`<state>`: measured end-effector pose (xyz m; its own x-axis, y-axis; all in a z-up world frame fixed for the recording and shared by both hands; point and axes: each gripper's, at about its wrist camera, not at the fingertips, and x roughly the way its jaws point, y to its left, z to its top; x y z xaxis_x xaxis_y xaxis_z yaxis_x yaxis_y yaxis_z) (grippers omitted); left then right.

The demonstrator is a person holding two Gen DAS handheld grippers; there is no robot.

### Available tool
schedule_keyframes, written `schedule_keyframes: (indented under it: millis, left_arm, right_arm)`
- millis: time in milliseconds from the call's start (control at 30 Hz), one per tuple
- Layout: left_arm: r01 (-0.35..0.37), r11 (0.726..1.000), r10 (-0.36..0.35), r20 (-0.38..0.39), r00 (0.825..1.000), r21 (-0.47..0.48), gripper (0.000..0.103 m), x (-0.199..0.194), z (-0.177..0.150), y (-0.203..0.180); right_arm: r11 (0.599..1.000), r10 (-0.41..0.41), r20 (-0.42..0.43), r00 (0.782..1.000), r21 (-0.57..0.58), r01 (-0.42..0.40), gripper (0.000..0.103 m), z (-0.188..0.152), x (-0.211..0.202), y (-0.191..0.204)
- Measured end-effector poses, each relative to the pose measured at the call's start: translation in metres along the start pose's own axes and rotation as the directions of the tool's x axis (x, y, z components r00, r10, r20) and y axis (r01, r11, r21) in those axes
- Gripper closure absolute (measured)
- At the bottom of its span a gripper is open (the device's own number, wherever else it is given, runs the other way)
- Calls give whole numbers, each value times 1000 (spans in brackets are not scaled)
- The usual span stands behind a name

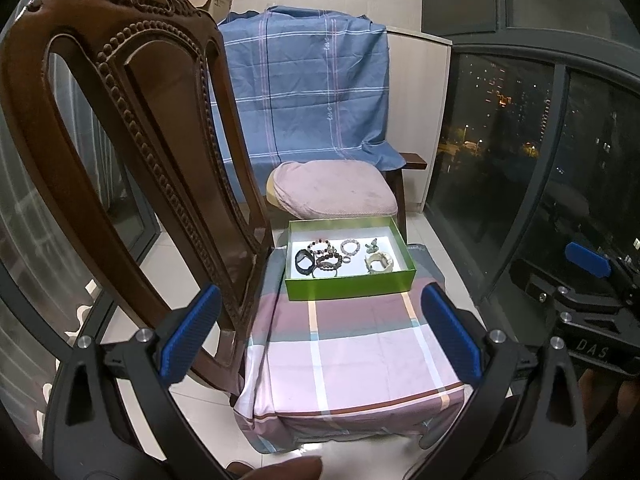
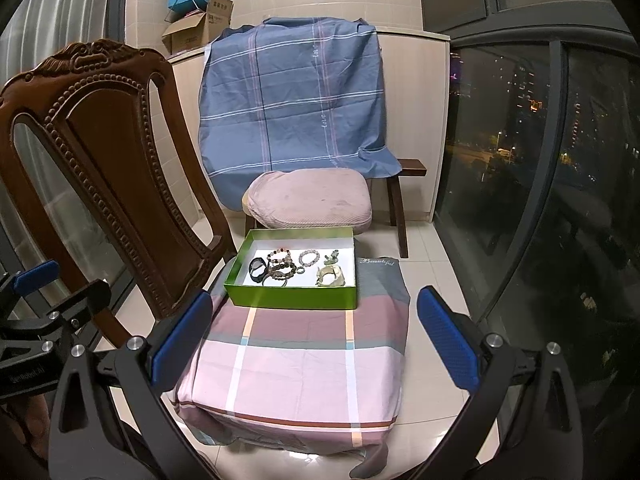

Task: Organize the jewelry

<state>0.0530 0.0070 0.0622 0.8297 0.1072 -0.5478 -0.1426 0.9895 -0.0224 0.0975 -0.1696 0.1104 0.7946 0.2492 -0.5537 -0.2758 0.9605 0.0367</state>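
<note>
A green box (image 1: 352,287) (image 2: 288,297) with a white inside stands at the far end of a low table under a pink plaid cloth (image 1: 352,352) (image 2: 296,364). In it lie a black band (image 1: 304,263) (image 2: 257,269), several beaded bracelets (image 1: 326,260) (image 2: 282,266), a pale bead bracelet (image 1: 350,246) (image 2: 309,257), a cream cuff (image 1: 380,262) (image 2: 331,276) and a small green piece (image 1: 373,245) (image 2: 331,258). My left gripper (image 1: 320,336) and right gripper (image 2: 314,340) are both open and empty, held back from the box above the cloth's near part.
A carved wooden chair (image 1: 132,128) (image 2: 100,152) stands close on the left. Behind the table is a bench with a pink cushion (image 1: 336,188) (image 2: 312,196) and a blue sheet (image 1: 304,80) (image 2: 292,96). Dark windows (image 1: 520,140) (image 2: 540,160) on the right.
</note>
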Motion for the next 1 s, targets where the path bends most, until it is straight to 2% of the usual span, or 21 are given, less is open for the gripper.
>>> schedule_keyframes:
  millis: [1000]
  left_arm:
    - [15,1000,-15,-16,1000,0,4,6,1,1]
  right_arm:
    - [1000,-5,-12,1000,-9,5,3,-3,4,2]
